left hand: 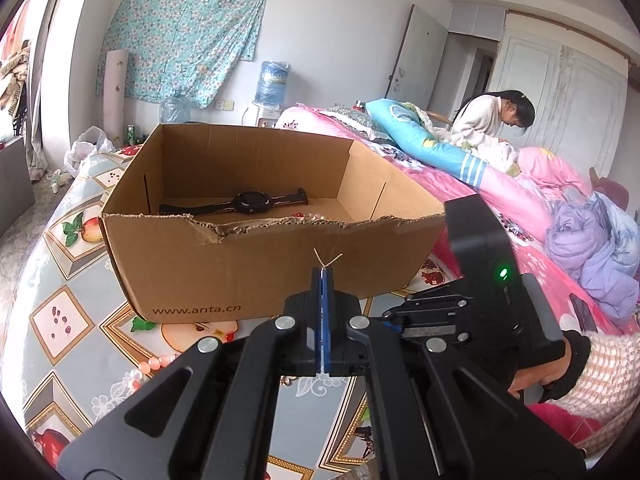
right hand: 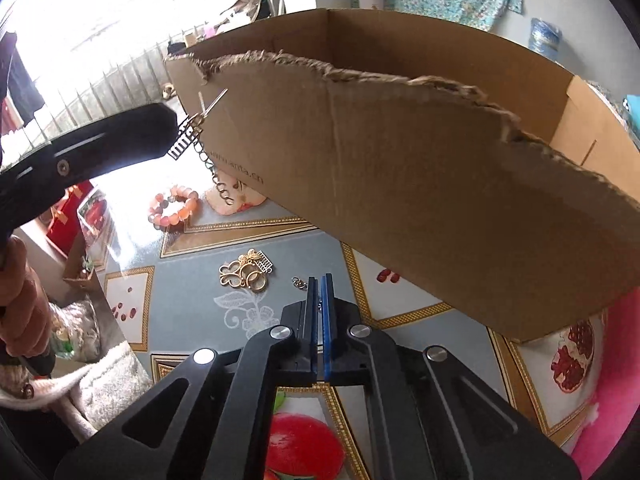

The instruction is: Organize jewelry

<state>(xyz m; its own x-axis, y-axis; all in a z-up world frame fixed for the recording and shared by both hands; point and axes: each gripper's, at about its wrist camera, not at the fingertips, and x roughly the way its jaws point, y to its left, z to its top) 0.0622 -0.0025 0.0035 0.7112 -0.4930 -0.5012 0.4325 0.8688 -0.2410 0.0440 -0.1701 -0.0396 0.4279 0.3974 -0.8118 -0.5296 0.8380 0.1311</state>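
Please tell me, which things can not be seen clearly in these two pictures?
- Box floor: left view, torn front wall hides the near part; beads barely show.
- Watch: right view, box wall hides it.
- Right gripper grip: small ring beside the tips; whether pinched is unclear.

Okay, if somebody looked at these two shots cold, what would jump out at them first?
Probably the big cardboard box with its torn front edge, standing on the fruit-patterned tablecloth, a black watch lying inside. Next, the left gripper, shut on a gold chain piece that dangles in front of the box. On the cloth below lie a pink bead bracelet and a gold butterfly ornament.
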